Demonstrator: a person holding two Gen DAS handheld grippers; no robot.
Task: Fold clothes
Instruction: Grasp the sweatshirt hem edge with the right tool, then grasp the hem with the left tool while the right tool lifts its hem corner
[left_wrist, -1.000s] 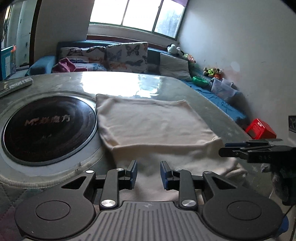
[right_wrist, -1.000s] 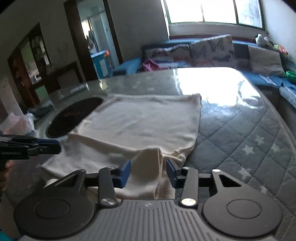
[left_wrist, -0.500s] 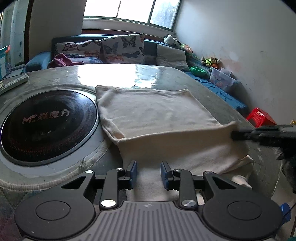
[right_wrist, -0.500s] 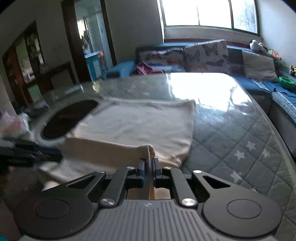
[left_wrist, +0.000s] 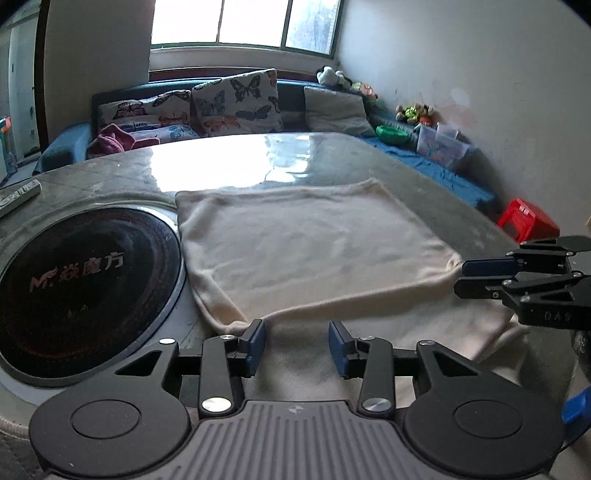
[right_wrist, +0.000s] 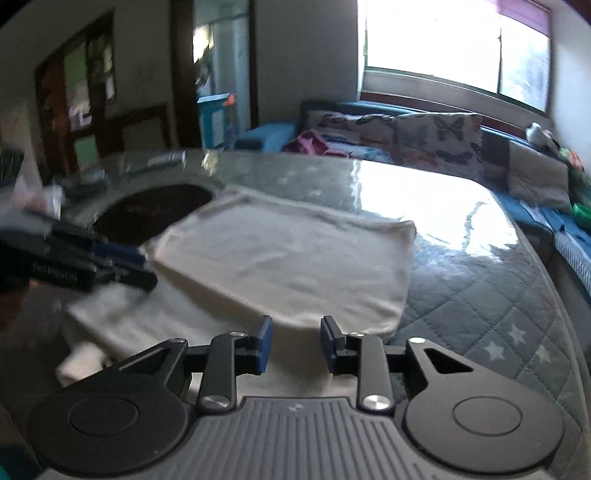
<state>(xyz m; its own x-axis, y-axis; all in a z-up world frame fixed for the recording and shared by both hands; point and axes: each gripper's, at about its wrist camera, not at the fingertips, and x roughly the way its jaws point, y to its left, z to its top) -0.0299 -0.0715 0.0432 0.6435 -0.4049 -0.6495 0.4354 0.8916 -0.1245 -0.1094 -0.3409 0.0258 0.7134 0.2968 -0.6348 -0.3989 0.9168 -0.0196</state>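
A: The cream garment (left_wrist: 306, 251) lies folded on the quilted table (right_wrist: 480, 295). The left gripper (left_wrist: 297, 343) and right gripper (right_wrist: 295, 341) have just opened, pressing nothing.

B: Only the left view shows the red stool (left_wrist: 526, 219); only the right, the doorway (right_wrist: 218, 74).

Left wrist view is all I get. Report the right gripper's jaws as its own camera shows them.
Observer: The right gripper is open; its jaws have just been opening and the pads press on nothing. The folded edge of the cream cloth lies just ahead of them.
Operator: Describe the tabletop to the right of that cloth.
Observer: It is a grey quilted cover stitched in diamonds, with white stars near the front edge.
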